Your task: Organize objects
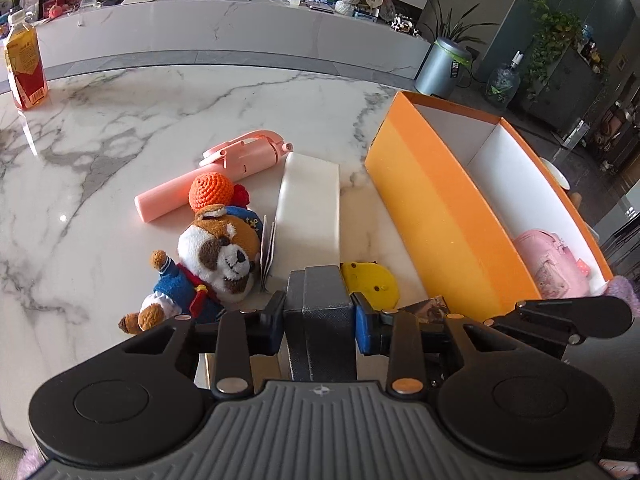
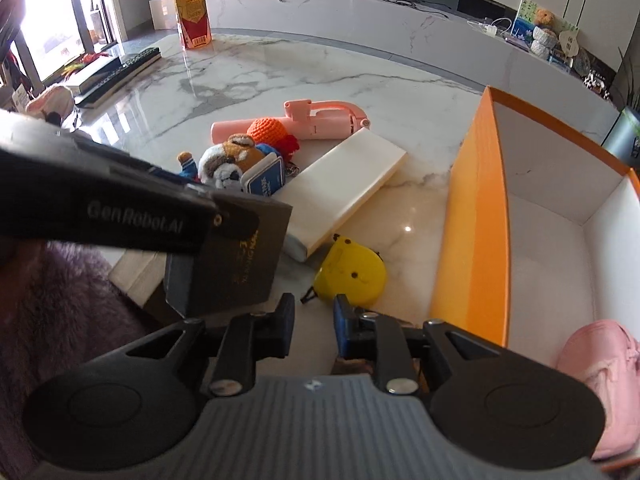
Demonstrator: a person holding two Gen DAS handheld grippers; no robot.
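My left gripper [image 1: 319,322] is shut on a dark grey box [image 1: 320,304] and holds it above the marble table [image 1: 120,128]; the box also shows in the right wrist view [image 2: 232,256]. My right gripper [image 2: 314,326] is open and empty, just in front of a yellow tape measure [image 2: 352,272]. On the table lie a white slab box [image 1: 310,216], a plush dog [image 1: 216,256], an orange crochet ball [image 1: 210,192] and a pink selfie stick [image 1: 224,168]. An orange storage box [image 1: 448,216] at the right holds a pink pouch [image 1: 552,264].
A juice bottle [image 1: 24,68] stands at the far left of the table. A keyboard [image 2: 116,74] lies at the table's left edge in the right wrist view. A small blue booklet [image 2: 264,182] leans by the plush dog. A white counter [image 1: 224,28] runs behind.
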